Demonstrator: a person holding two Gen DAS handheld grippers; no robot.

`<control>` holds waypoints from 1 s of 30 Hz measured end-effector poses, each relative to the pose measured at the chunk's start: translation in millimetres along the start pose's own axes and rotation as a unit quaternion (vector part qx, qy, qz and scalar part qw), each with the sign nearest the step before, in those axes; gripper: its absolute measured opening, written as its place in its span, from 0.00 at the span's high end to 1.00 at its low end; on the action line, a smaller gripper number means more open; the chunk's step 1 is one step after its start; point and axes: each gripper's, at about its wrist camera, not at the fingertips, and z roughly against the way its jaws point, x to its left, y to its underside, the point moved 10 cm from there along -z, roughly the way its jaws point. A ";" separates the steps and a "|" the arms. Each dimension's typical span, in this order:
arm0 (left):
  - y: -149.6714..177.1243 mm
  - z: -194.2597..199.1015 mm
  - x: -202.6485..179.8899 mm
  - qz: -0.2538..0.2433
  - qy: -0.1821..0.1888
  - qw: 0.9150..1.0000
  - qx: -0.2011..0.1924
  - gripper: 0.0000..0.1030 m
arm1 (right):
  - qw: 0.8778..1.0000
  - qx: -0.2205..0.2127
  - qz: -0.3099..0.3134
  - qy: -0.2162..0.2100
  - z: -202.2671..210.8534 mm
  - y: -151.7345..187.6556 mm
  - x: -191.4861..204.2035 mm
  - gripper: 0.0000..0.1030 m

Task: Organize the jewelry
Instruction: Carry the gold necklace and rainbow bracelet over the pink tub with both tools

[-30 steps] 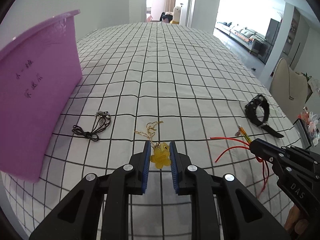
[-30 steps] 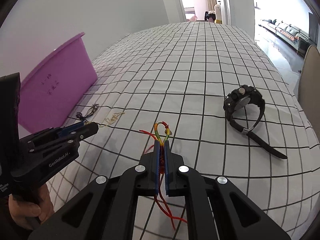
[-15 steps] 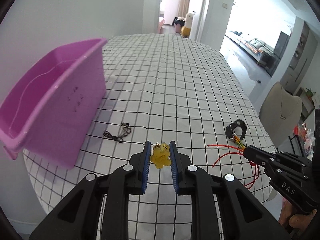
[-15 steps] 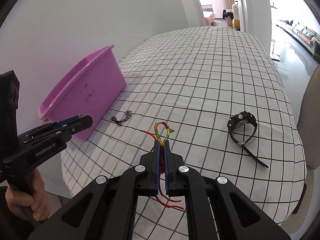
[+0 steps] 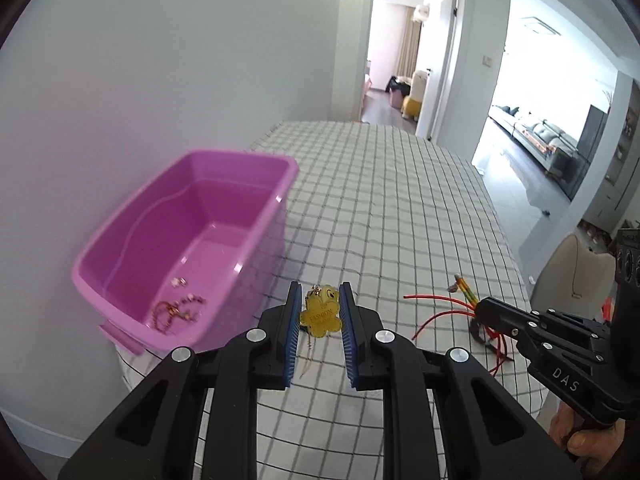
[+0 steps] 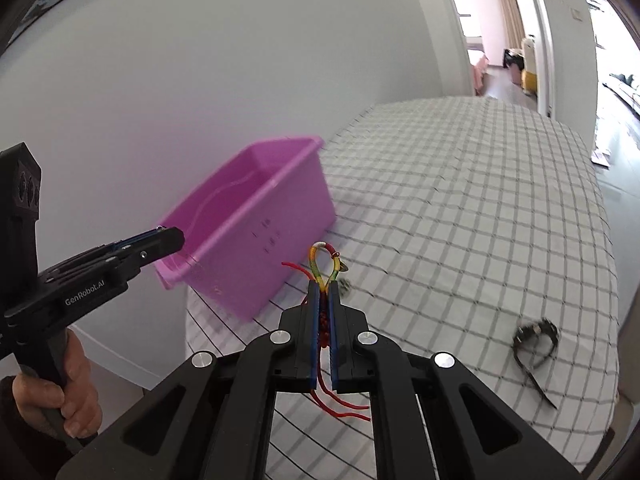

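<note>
My left gripper [image 5: 320, 308] is shut on a yellow bear pendant [image 5: 321, 313], held high above the checked table, just right of the purple bin [image 5: 256, 216]. The bin holds a beaded bracelet [image 5: 172, 312] and small earrings [image 5: 178, 281]. My right gripper [image 6: 323, 292] is shut on a red and multicolour cord bracelet [image 6: 325, 262], held in the air right of the bin [image 6: 288, 216]. That bracelet also shows in the left wrist view [image 5: 464, 286], and the left gripper shows in the right wrist view [image 6: 168, 236] at the bin's near corner.
A black wristwatch [image 6: 536, 336] lies on the checked tablecloth [image 6: 460, 200] at the right. A white wall stands behind the bin. The table's near edge is below both grippers. A beige chair [image 5: 576, 268] stands off the right side.
Both grippers have risen well above the table with their items and swung left toward the purple bin, whose inside is now visible. The black cord necklace is out of view.
</note>
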 end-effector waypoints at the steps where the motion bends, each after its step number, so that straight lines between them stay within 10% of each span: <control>1: -8.9 3.0 8.5 0.002 -0.005 1.000 -0.008 0.81 | 1.000 -0.004 0.003 -0.006 -4.6 -8.7 8.5 0.96; 16: -91.1 -15.9 137.7 0.040 -0.040 0.997 -0.044 0.81 | 0.996 -0.026 0.065 -0.049 -94.9 -124.3 116.8 0.96; 30: -45.8 -134.9 213.4 0.078 -0.036 0.994 0.066 0.81 | 0.993 0.087 0.073 -0.013 -235.3 -113.5 135.8 0.96</control>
